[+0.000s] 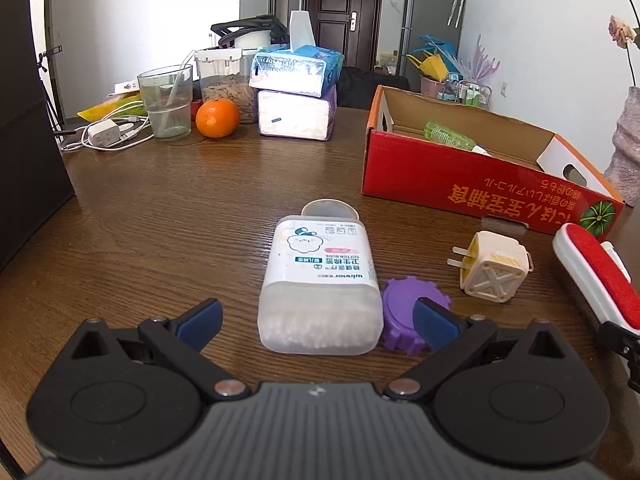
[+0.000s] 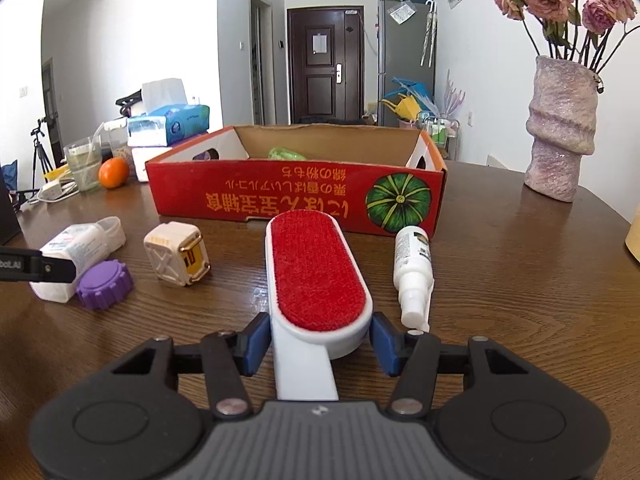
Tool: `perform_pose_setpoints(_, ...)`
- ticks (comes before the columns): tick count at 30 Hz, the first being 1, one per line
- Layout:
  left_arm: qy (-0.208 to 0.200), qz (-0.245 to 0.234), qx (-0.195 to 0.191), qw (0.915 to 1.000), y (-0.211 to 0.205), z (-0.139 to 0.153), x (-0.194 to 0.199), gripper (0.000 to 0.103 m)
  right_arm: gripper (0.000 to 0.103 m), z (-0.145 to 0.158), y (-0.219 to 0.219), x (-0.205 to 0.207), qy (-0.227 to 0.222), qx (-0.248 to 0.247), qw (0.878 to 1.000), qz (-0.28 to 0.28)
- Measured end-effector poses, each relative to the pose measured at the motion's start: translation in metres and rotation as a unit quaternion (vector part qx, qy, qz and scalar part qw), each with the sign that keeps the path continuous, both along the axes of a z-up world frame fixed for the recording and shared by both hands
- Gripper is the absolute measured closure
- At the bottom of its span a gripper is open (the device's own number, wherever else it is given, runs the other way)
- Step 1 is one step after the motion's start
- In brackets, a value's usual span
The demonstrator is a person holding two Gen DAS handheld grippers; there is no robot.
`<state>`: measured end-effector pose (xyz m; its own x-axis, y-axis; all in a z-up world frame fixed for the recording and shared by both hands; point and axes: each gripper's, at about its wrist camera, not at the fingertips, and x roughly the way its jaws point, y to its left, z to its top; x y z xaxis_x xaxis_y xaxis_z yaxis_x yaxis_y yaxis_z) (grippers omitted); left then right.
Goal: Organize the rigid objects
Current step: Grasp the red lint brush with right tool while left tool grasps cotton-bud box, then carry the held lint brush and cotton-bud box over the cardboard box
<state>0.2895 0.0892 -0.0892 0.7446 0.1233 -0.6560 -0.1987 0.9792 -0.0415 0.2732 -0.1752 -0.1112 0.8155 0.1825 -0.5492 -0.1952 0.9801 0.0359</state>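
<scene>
A cotton bud box (image 1: 320, 280) lies on the wooden table between the wide-apart fingers of my left gripper (image 1: 318, 322), which is open and not touching it. A purple ribbed cap (image 1: 400, 320) sits against the box by the right finger. A cream plug adapter (image 1: 494, 266) stands to the right. My right gripper (image 2: 320, 344) is shut on the white body of a red-faced lint brush (image 2: 316, 272) that lies on the table. A white spray bottle (image 2: 414, 268) lies just right of the brush. Behind them stands the red cardboard box (image 2: 296, 196), with a green bottle (image 2: 286, 155) inside.
A pink vase (image 2: 560, 132) with dried roses stands at the far right. At the back left are an orange (image 1: 217, 118), a glass (image 1: 166, 100), stacked tissue packs (image 1: 296, 76) and a charger with cables (image 1: 104, 134). A dark object edges the table's left side.
</scene>
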Motion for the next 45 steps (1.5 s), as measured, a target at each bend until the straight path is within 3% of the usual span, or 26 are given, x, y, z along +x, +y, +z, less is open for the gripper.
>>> perform_pose_setpoints(8, 0.007, 0.028, -0.006, 0.9996, 0.012, -0.003, 0.018, 0.000, 0.050, 0.003, -0.001, -0.005, -0.018, -0.001, 1.000, -0.014)
perform_pose_setpoints(14, 0.007, 0.035, -0.009, 0.9993, 0.017, -0.005, 0.029, 0.007, 0.050, 0.004, -0.002, -0.008, -0.024, 0.000, 0.999, -0.024)
perform_pose_setpoints(17, 0.011, 0.028, 0.002, 0.9995, 0.015, -0.008, 0.033, 0.017, 0.050, 0.004, -0.003, -0.009, -0.025, 0.001, 0.999, -0.027)
perform_pose_setpoints(19, 0.022, 0.020, -0.004, 0.9996, 0.017, -0.011, 0.036, 0.036, 0.050, 0.004, -0.003, -0.010, -0.026, 0.001, 0.999, -0.028)
perform_pose_setpoints(29, 0.018, 0.013, 0.011, 0.9997, 0.014, -0.011, 0.031, 0.036, 0.050, 0.005, -0.004, -0.011, -0.031, 0.005, 0.999, -0.030)
perform_pose_setpoints(45, -0.048, 0.002, 0.020, 0.9987, 0.005, 0.016, -0.004, 0.036, 0.050, 0.010, 0.000, -0.022, -0.056, 0.005, 0.998, -0.020)
